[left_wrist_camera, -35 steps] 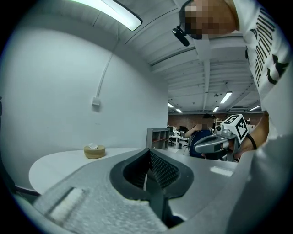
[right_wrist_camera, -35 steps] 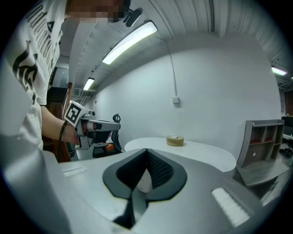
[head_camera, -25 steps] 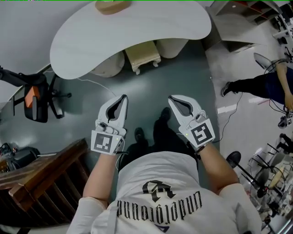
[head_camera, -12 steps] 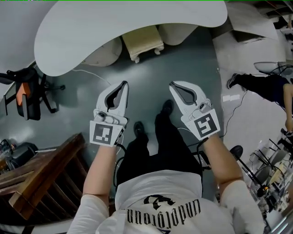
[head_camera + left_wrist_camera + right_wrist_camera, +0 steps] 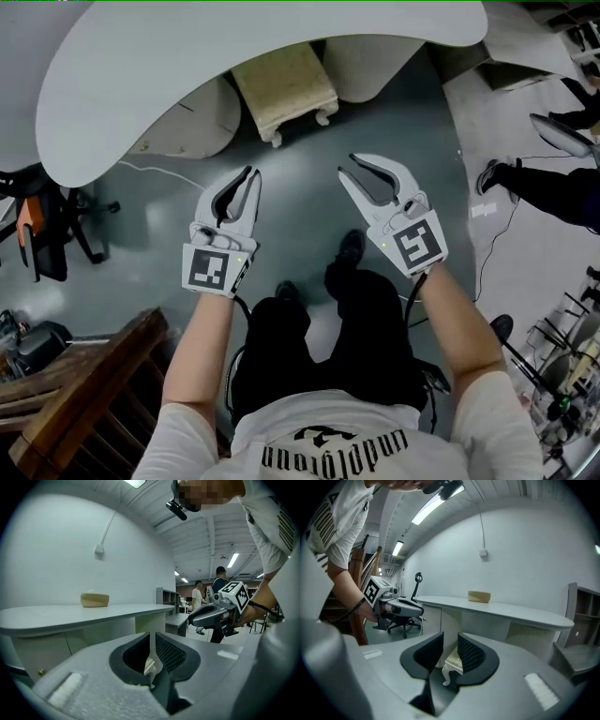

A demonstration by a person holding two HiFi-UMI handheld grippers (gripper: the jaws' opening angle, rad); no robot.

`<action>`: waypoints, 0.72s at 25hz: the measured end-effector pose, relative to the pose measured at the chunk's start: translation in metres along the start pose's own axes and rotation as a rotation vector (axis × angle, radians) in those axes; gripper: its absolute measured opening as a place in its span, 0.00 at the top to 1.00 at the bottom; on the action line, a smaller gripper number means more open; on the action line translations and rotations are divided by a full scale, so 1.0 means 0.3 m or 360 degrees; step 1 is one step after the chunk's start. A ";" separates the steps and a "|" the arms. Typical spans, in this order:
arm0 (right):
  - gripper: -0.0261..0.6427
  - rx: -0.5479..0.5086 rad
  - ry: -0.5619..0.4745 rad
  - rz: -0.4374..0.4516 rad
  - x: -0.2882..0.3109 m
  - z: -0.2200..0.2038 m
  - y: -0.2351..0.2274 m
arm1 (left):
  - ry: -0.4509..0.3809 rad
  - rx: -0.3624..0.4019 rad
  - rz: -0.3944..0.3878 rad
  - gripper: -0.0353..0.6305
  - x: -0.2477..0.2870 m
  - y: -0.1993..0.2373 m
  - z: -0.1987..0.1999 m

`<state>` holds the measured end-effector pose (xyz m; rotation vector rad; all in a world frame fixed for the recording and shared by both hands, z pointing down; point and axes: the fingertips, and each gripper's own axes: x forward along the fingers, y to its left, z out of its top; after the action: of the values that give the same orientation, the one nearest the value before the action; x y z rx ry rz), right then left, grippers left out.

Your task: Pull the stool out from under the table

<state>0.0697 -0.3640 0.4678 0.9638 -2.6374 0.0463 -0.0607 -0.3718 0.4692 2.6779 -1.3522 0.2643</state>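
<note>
The stool (image 5: 286,86) has a cream cushion and white curved legs. It stands on the floor with its far half under the white table (image 5: 141,84). My two grippers hang side by side in the air, short of the stool and pointing at it. The left gripper (image 5: 250,175) is open by a narrow slit. The right gripper (image 5: 348,167) is open wider. Both pairs of jaws have just been opening, with nothing between them. The stool's leg (image 5: 451,666) shows through the right gripper's (image 5: 450,646) gap, and a sliver of the stool (image 5: 149,665) through the left gripper's (image 5: 153,641) gap.
A tan box (image 5: 479,596) sits on the tabletop, and white pedestals (image 5: 183,127) hold the table up. A black office chair (image 5: 42,230) stands at left, dark wooden furniture (image 5: 84,394) at lower left. A white cable (image 5: 155,171) lies on the floor. Another person's legs (image 5: 548,183) are at right.
Both grippers have sunk toward the floor and come nearer the stool. Their jaws were shut and now stand apart, the right pair wider. The stool looks larger in the head view.
</note>
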 end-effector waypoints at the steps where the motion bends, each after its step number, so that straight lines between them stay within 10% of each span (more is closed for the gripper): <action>1: 0.82 0.0001 -0.0003 -0.0008 0.029 -0.057 -0.015 | -0.0004 0.0004 0.0003 0.88 0.026 0.020 -0.055; 18: 0.68 -0.0130 0.0043 -0.0110 0.520 -0.918 -0.274 | -0.0062 0.0006 0.0122 0.59 0.345 0.299 -0.818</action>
<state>0.0915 -0.4850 0.7708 1.0185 -2.5579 -0.0640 -0.0966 -0.4584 0.7342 2.6514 -1.4689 0.2243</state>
